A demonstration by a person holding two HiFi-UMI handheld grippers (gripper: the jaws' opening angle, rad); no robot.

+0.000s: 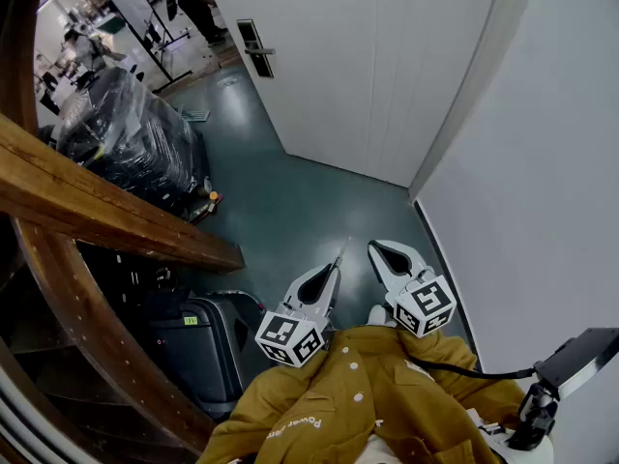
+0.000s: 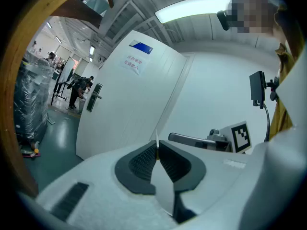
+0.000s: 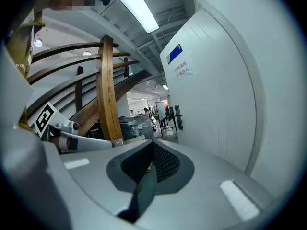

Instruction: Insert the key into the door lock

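My left gripper (image 1: 332,272) is shut on a thin metal key (image 1: 341,251), whose blade sticks out past the tips toward the door. In the left gripper view the key (image 2: 157,137) shows as a narrow sliver between the closed pads of the left gripper (image 2: 157,148). The white door (image 1: 329,56) stands a few steps ahead, with its dark lock plate and handle (image 1: 257,49) near its far left edge; the same lock (image 2: 94,96) is small and distant. My right gripper (image 1: 377,250) is beside the left one, shut and empty. The right gripper (image 3: 152,152) also faces the lock (image 3: 178,117).
A wooden stair beam (image 1: 106,211) and a curved rail cross the left. A pallet wrapped in black film (image 1: 131,138) and a dark suitcase (image 1: 198,341) stand below it. A white wall (image 1: 542,182) closes the right. People stand far beyond the door.
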